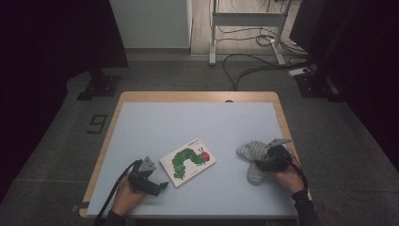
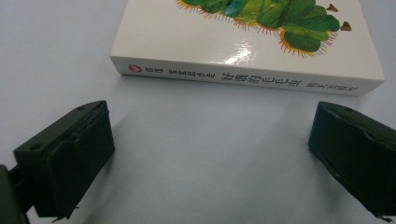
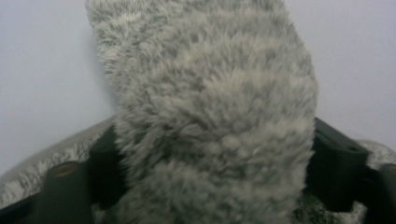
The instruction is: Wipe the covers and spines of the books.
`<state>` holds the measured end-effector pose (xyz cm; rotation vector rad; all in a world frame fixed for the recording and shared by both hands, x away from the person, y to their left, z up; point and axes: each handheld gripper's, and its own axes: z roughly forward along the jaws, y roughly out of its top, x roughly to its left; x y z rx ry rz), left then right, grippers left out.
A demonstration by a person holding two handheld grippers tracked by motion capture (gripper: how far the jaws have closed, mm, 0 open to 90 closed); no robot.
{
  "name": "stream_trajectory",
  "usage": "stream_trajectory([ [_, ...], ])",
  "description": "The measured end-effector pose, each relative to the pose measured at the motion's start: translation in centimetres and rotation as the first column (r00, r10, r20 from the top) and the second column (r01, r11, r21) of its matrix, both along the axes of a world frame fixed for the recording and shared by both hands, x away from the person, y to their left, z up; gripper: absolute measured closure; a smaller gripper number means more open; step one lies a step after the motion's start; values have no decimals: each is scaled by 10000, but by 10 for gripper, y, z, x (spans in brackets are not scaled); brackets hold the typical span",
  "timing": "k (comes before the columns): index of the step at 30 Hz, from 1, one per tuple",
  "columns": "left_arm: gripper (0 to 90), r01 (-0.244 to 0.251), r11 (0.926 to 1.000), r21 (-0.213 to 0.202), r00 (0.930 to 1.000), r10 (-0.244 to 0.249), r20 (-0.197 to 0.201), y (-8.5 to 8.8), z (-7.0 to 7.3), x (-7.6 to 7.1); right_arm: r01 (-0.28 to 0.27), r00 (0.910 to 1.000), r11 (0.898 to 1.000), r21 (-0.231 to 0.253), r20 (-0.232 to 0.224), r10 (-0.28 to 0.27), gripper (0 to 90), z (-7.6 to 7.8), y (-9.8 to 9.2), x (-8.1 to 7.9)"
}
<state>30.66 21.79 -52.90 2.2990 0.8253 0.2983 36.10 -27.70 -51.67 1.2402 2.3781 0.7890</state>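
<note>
Table: pale blue-grey matte mat (image 1: 197, 127) over a light wood top w/ rounded corners; wood strip shows at far, left & right edges.
Book: white glossy board book w/ green caterpillar on cover (image 1: 188, 162), rectangular, thick; lies flat, near-centre of mat, turned at an angle. Caterpillar body green & leafy, head red.
Book writing: spine in left gripper view (image 2: 243, 79) carries a small red round logo, then a row of black characters, East Asian script; too small to read reliably. Cover top cut off by frame edge.
Slippers: pair of grey fluffy fabric slippers (image 1: 254, 157), soft long pile, oval shape; on right side of mat, one overlapping the other.
Right gripper: black two-jaw tool (image 1: 269, 160) w/ grey three-cornered plate on top, over the slippers. In right gripper view the fuzzy slipper (image 3: 210, 121) sits between the black jaws, jaws part-closed, both sides against the pile; gripping it.
Left gripper: black two-jaw tool (image 1: 157, 186), near-left of mat, just near of the book. Jaws wide apart, nothing between them; bare mat (image 2: 205, 154) in the gap, book spine just beyond the tips.
Hard to make out: right gripper view blurred; lower slipper mostly covered by upper one & gripper. Room around table dark; floor cables & a white frame at far side.
</note>
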Motion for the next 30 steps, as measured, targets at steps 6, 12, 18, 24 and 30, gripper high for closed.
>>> stream_trajectory([
  [6, 1, -1, 10000, 2, 10000, 1, 6, 0, 0, 0, 163, 9996, 9995, 270, -249, -156, 600, 5, -4, -1],
  [12, 4, -3, 10000, 11, 10000, 3, 23, 0, 0, 0, 184, 9996, 9979, 616, -220, -171, 610, 10, -7, -3],
  [18, 4, -174, 9998, 50, 9998, 174, 9, 0, 1, -3, -28, 9999, 9957, 922, 151, 14, 609, 29, -3, -7],
  [24, 0, -324, 9995, 56, 9995, 324, -9, 5, 1, -6, -558, 9976, 9923, 1103, 469, 509, 602, 49, 11, -10],
  [30, 0, -515, 9986, 68, 9987, 515, 44, 13, 1, -9, -1065, 9932, 9854, 1325, 613, 991, 597, 61, 31, -9],
])
